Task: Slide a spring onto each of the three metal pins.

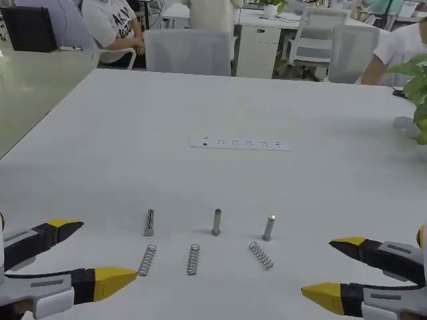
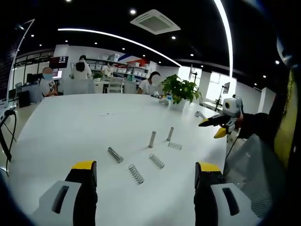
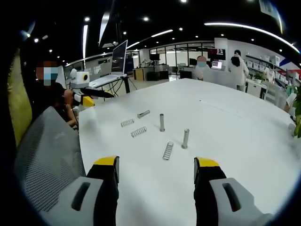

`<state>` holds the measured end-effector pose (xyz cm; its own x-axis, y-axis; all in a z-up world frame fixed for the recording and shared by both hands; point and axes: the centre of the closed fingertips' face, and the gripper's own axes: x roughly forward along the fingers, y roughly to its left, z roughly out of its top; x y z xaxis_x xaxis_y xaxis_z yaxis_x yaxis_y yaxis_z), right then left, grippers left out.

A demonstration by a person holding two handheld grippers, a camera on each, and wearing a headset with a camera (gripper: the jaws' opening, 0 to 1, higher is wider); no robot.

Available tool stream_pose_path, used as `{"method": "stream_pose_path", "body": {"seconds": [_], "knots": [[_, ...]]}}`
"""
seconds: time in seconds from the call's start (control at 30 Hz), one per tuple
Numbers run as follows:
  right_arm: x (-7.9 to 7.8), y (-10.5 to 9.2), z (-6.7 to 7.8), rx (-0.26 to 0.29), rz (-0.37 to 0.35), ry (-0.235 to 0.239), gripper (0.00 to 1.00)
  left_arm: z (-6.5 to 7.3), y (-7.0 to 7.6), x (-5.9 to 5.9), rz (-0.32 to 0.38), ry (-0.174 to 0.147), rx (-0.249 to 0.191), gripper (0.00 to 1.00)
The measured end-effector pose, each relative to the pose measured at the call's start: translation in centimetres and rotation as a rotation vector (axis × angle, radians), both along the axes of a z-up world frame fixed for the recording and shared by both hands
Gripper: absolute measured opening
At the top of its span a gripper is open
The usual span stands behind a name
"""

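Three metal pins sit in a row on the white table point(image 1: 220, 107). The left pin point(image 1: 149, 222) lies on its side, while the middle pin point(image 1: 217, 222) and right pin point(image 1: 269, 227) stand upright. A loose spring lies flat in front of each: left spring point(image 1: 147, 259), middle spring point(image 1: 193, 259), right spring point(image 1: 261, 255). My left gripper point(image 1: 103, 253) is open just left of the left spring, holding nothing. My right gripper point(image 1: 320, 267) is open to the right of the right spring, also holding nothing. In the left gripper view my left gripper point(image 2: 146, 165) faces the springs point(image 2: 136, 173).
A white power strip point(image 1: 240, 143) lies on the table beyond the pins. A green plant point(image 1: 417, 87) stands at the right edge. Grey chairs point(image 1: 190, 52) and seated people line the far side. The table's front edge is close to both grippers.
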<state>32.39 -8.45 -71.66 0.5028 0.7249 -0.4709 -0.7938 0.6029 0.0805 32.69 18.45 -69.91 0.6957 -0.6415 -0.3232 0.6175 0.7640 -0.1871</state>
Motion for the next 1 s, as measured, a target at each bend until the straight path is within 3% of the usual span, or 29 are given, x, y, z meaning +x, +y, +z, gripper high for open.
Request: {"method": "stream_pose_path", "body": {"seconds": [0.4,1.0], "knots": [[0.1,0.0,-0.1,0.001,0.000,-0.001,0.63,0.2,0.3,0.8,-0.002,0.001,0.017,0.82],[0.1,0.4,-0.2,0.011,-0.002,-0.001,0.63,0.3,1.0,3.9,-0.013,-0.002,0.060,0.80]]}}
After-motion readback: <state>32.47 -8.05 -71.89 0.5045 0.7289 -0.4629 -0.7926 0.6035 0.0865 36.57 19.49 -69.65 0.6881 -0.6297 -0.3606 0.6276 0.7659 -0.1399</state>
